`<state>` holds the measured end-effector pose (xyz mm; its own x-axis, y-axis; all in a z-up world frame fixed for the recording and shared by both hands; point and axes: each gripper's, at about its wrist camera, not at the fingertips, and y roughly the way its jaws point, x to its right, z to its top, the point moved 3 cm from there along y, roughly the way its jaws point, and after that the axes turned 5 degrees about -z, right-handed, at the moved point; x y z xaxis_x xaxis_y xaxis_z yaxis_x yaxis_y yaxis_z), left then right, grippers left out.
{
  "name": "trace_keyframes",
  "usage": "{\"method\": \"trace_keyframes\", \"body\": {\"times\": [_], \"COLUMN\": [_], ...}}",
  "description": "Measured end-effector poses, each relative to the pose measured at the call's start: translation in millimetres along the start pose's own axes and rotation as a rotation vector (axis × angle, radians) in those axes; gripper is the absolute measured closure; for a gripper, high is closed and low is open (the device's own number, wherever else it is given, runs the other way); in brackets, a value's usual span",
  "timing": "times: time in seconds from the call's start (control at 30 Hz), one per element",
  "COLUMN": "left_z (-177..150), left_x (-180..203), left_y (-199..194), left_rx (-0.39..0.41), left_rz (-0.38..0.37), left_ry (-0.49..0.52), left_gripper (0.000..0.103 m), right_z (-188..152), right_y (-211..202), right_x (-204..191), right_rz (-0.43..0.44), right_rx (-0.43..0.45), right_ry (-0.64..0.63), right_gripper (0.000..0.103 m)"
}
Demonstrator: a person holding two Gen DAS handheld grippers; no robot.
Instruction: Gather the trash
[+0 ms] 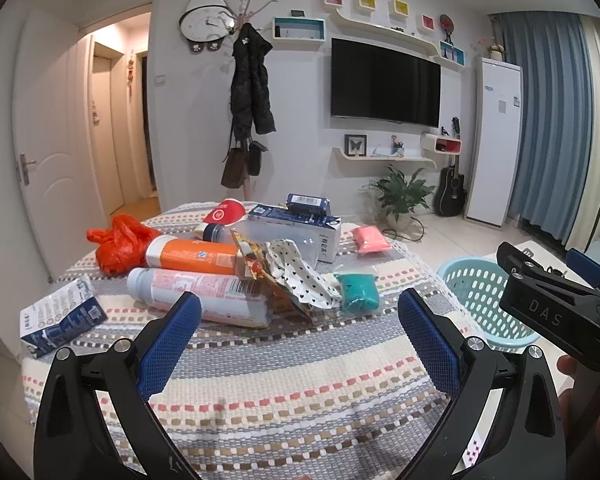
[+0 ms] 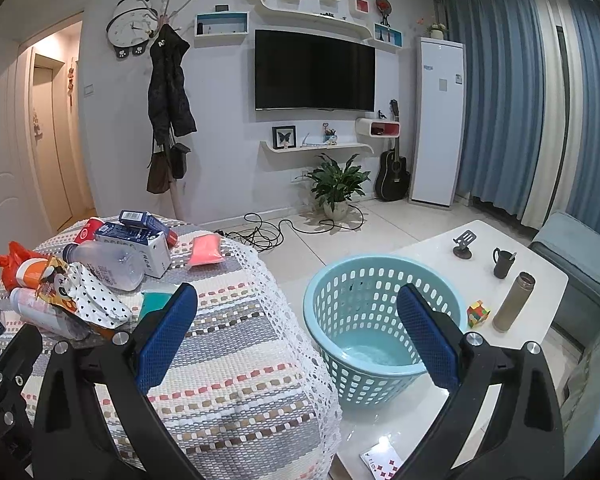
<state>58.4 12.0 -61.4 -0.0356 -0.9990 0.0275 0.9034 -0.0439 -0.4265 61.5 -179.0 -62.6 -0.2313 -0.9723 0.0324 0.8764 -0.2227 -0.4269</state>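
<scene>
**Trash heaped on the striped surface**

Both grippers, left gripper [image 1: 298, 334] and right gripper [image 2: 296, 330], we see spread wide and empty. Crumpled trash crowds the surface [image 1: 260, 380]: two spray cans [image 1: 192, 258], three blue cartons [image 1: 296, 226], one red bag [image 1: 118, 248]. One blue basket [image 2: 364, 328] stands beside it.

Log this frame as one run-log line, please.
phase: start | left claw: open, empty, over table | right claw: open, empty | basket: empty | trash pile: untouched

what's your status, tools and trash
Left tool open, empty. Right tool open, empty. Trash pile on table, basket empty. Nothing in the way.
</scene>
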Motion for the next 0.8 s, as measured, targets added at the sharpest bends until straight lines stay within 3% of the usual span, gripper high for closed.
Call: {"method": "trace_keyframes", "body": {"times": [0.8], "left_z": [-0.9], "left_x": [-9.4], "left_y": [-1.5], "left_rx": [0.004], "left_rz": [0.014], "left_ry": [-0.004], "left_gripper": [0.007], "right_z": [3.5], "right_y": [-4.3], "right_x": [-5.7], "right_rz": [0.004], "right_rx": [0.011], "right_ry": [-0.018], "right_gripper": [0.008]}}
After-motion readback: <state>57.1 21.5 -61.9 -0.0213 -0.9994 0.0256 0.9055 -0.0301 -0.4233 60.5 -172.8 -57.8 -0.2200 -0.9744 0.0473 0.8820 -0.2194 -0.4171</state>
